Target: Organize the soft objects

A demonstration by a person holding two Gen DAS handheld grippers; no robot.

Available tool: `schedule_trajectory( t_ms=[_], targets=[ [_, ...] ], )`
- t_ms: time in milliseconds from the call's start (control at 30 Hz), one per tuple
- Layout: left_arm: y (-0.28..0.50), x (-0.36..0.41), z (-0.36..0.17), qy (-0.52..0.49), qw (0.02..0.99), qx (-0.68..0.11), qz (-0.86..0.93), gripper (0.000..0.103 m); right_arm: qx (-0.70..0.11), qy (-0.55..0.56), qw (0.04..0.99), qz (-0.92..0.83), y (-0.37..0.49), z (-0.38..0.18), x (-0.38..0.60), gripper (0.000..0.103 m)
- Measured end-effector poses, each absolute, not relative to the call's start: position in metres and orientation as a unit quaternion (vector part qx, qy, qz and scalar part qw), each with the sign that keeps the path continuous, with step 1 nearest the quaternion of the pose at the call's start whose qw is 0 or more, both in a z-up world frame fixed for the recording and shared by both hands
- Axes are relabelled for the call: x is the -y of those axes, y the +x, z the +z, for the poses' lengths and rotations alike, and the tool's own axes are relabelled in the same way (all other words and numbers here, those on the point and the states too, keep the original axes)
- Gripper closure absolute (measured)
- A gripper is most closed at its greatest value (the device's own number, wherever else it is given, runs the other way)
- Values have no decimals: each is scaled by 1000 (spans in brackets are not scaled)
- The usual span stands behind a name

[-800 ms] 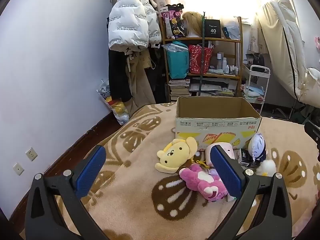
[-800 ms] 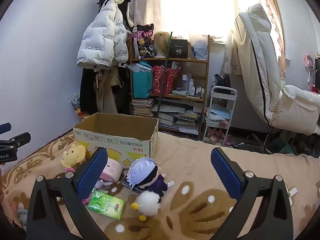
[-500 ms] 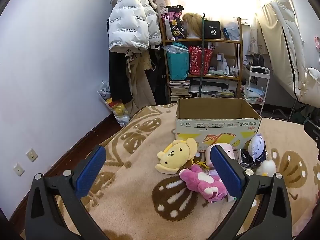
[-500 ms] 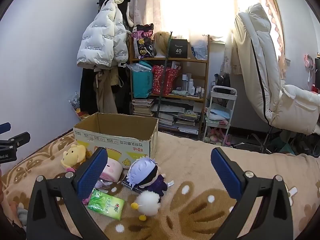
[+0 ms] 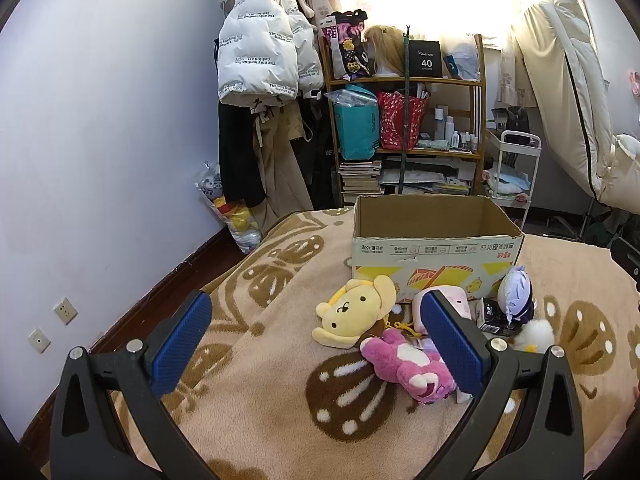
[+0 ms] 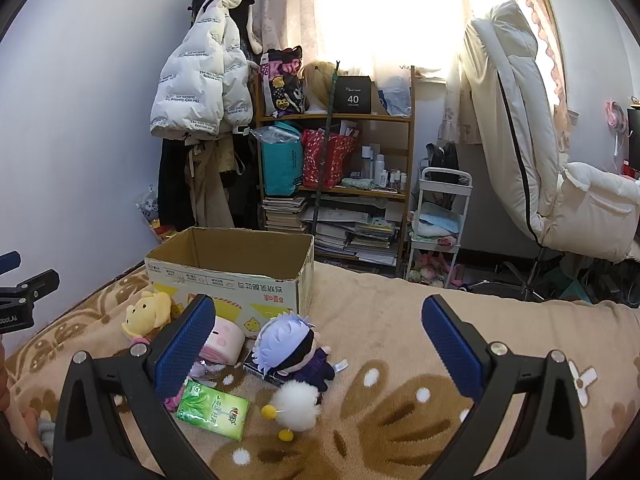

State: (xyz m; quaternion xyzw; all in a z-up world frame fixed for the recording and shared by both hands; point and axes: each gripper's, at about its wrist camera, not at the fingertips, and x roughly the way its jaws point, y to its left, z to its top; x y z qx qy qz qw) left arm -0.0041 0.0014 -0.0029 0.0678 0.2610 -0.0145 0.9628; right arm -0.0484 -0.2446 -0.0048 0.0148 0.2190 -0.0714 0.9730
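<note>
Before the cardboard box [image 5: 436,240], the soft toys are seen unmoved from a moment ago: yellow bear [image 5: 356,310], pink plush [image 5: 408,364], white-haired doll [image 6: 288,346]. Both the left gripper [image 5: 316,344] and right gripper [image 6: 316,346] are held spread and empty, so no sorting is judged begun.

A white puffer jacket [image 5: 260,36] is hung on the wall beside a wooden shelf [image 6: 336,118], on which a teal bag [image 6: 282,166], a red bag [image 6: 326,158], bottles [image 6: 382,176] and stacked books [image 5: 360,178] are kept. A white trolley [image 6: 440,216] and a cream reclining chair [image 6: 516,120] are seen alongside.
</note>
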Motion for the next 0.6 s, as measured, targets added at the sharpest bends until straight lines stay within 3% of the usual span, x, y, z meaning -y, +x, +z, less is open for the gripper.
schedule_trajectory(
  t_ms=[600],
  targets=[
    [-2,-1,-1,74,963,-259,-17,1,-220,24,973,-73,-51,-12,254,0]
  ],
)
